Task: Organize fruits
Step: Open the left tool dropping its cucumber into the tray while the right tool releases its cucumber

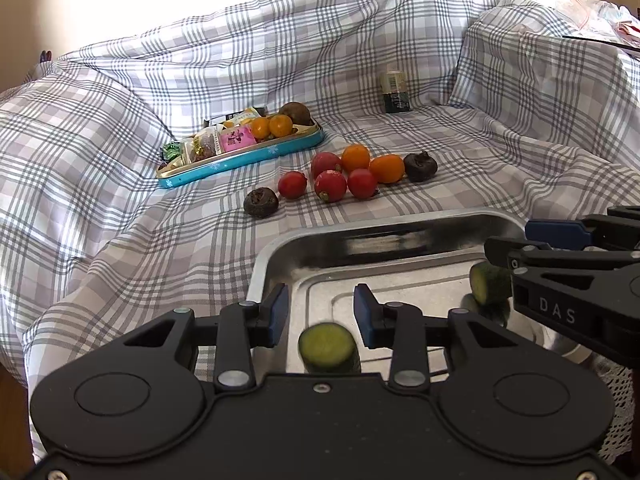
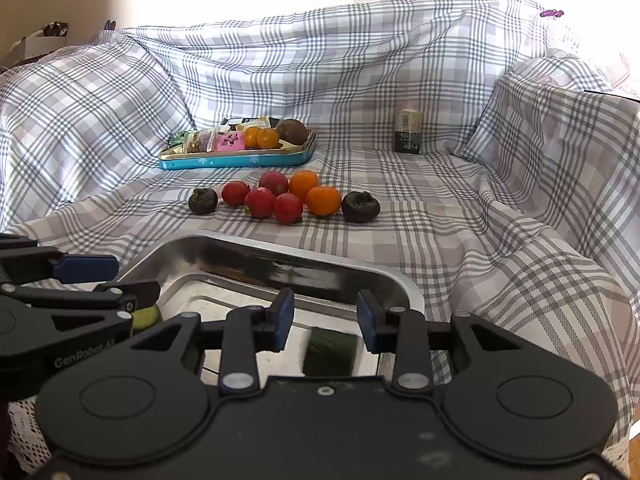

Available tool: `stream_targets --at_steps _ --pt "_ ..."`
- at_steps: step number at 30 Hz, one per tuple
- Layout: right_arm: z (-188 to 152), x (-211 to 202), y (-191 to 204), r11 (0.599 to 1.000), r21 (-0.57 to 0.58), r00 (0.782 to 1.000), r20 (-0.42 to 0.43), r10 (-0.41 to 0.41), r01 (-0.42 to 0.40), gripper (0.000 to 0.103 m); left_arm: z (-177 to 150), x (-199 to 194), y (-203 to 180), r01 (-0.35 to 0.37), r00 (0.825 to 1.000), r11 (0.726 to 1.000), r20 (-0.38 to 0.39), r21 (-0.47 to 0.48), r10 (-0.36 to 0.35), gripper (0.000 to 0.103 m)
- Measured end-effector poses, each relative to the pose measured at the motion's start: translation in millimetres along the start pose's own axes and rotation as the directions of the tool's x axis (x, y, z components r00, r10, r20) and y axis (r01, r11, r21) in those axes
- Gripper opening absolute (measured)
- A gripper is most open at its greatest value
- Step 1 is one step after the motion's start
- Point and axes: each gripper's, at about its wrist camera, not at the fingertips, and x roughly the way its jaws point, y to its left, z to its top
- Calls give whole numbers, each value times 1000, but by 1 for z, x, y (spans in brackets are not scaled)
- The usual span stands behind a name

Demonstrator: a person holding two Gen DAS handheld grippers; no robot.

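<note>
A steel tray [image 1: 360,232] [image 2: 320,264] lies in front of both grippers. My left gripper [image 1: 320,312] is open, and a cucumber piece [image 1: 328,346] stands in the tray between its fingers with a gap on each side. My right gripper [image 2: 325,314] is also open over the tray. A blurred dark green cucumber piece [image 2: 330,352] [image 1: 490,282] sits below its pads, untouched. Beyond the tray, several red fruits [image 1: 330,186] [image 2: 260,202], two orange ones [image 1: 386,168] [image 2: 323,200] and two dark ones [image 1: 261,202] [image 2: 361,207] lie on the checked cloth.
A blue tin [image 1: 240,160] [image 2: 236,158] with wrapped snacks, two orange fruits and a brown one sits behind the loose fruit. A small jar [image 1: 395,92] [image 2: 408,132] stands at the back right. The checked cloth rises in folds all around.
</note>
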Motion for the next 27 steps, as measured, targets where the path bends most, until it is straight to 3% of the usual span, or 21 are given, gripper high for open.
stream_targets --at_steps 16,27 --pt "11 10 -2 1000 7 999 -36 -4 4 36 28 9 11 -62 997 998 44 24 61 45" --pt "46 36 -16 998 -36 998 15 -55 56 36 52 31 23 -75 996 997 57 10 75 45"
